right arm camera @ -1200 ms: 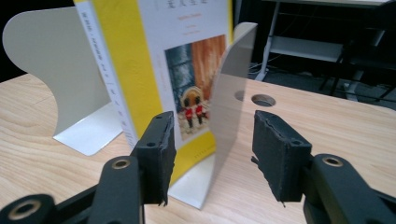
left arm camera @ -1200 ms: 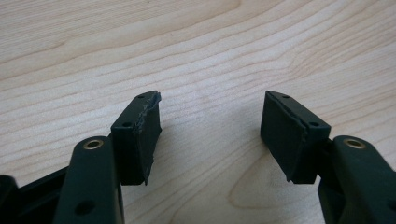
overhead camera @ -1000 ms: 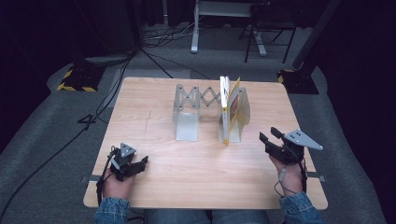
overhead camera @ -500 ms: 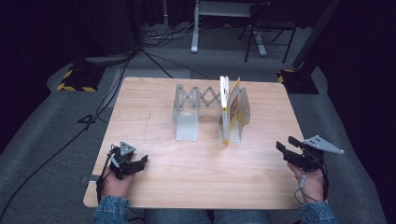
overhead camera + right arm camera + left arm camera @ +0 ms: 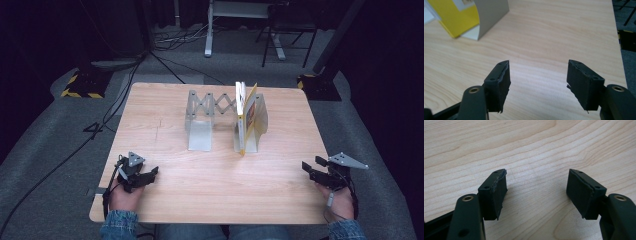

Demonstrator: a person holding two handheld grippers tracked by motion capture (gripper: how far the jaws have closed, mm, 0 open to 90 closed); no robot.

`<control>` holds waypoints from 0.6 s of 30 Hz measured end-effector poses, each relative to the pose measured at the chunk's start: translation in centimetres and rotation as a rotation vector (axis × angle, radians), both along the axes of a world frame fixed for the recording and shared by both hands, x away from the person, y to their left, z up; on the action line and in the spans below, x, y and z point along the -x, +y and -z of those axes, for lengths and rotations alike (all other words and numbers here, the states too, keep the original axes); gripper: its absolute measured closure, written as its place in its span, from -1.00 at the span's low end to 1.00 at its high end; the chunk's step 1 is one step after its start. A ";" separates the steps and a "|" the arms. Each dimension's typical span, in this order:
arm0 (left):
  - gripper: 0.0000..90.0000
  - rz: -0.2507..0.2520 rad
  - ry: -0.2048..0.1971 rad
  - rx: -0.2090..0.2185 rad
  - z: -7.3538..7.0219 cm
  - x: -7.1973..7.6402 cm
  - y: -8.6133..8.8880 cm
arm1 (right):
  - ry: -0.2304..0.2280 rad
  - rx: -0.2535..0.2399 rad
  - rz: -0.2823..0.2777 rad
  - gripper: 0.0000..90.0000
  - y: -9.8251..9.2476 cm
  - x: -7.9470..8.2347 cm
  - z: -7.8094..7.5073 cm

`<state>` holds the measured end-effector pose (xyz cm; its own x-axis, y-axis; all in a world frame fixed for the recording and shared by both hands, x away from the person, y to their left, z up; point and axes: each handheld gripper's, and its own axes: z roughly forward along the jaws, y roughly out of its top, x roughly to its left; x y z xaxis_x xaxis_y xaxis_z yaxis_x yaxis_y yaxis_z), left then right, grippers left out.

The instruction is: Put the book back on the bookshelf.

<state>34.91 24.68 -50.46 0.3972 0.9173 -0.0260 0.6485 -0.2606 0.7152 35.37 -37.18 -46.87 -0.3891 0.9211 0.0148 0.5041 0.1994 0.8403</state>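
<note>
the yellow book [image 5: 248,117] stands upright against the right plate of the metal bookend rack [image 5: 200,120], which props it. both the left gripper [image 5: 145,177] and right gripper [image 5: 311,171] rest well nearer the person than the rack, jaws just opened wide, nothing between them.

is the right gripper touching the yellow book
Apart. The high view shows the right gripper near the table's right edge, with bare wood between it and the yellow book in the rack.

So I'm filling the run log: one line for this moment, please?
left gripper: open, empty | right gripper: jaws just opening, empty | books: upright in rack | table
</note>
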 end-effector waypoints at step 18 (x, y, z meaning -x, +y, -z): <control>-0.31 0.004 0.000 -0.003 0.0 0.0 -0.1 | 0.085 0.140 -0.011 -0.37 1.0 0.2 3.4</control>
